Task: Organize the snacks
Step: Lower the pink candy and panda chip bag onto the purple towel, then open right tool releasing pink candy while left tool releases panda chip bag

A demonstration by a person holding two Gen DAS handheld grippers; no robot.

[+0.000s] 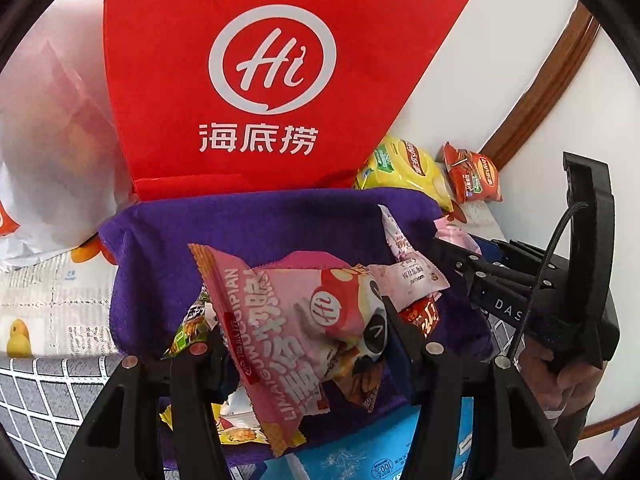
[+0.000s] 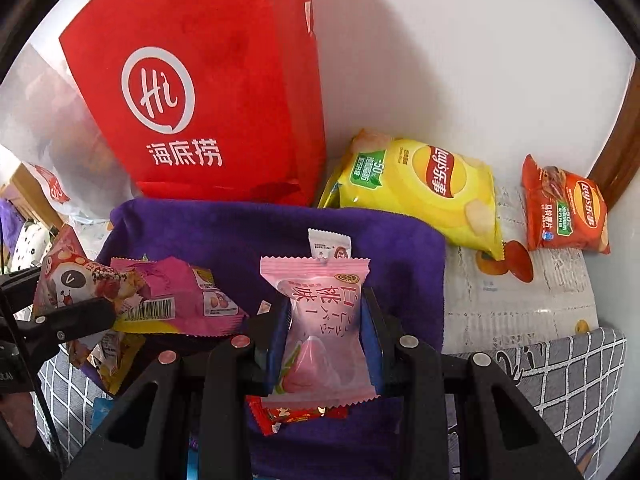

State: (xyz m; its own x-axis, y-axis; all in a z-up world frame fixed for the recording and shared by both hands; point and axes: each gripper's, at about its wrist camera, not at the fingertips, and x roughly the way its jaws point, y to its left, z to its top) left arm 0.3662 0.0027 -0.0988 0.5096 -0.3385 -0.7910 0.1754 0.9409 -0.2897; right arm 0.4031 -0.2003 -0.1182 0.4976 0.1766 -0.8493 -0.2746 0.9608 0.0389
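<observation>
My left gripper (image 1: 304,326) is shut on a big pink snack bag (image 1: 280,320) with a panda face, held tilted above a purple cloth (image 1: 240,224). The right wrist view shows this bag (image 2: 76,280) at the left, pinched by the left gripper (image 2: 68,300). My right gripper (image 2: 325,308) is shut on a pale pink peach packet (image 2: 320,332), upright between its blue pads. On the cloth (image 2: 240,232) lie a magenta bag (image 2: 176,296), a small white packet (image 2: 330,244) and a red packet (image 2: 296,414). The right gripper (image 1: 452,260) also shows with its packet (image 1: 412,280).
A tall red paper bag (image 2: 200,100) stands behind the cloth against the white wall. To its right lie a yellow Lay's bag (image 2: 420,188) and an orange-red Lay's bag (image 2: 568,208) on a fruit-print sheet (image 2: 520,304). Grey checked fabric (image 2: 560,380) covers the near side.
</observation>
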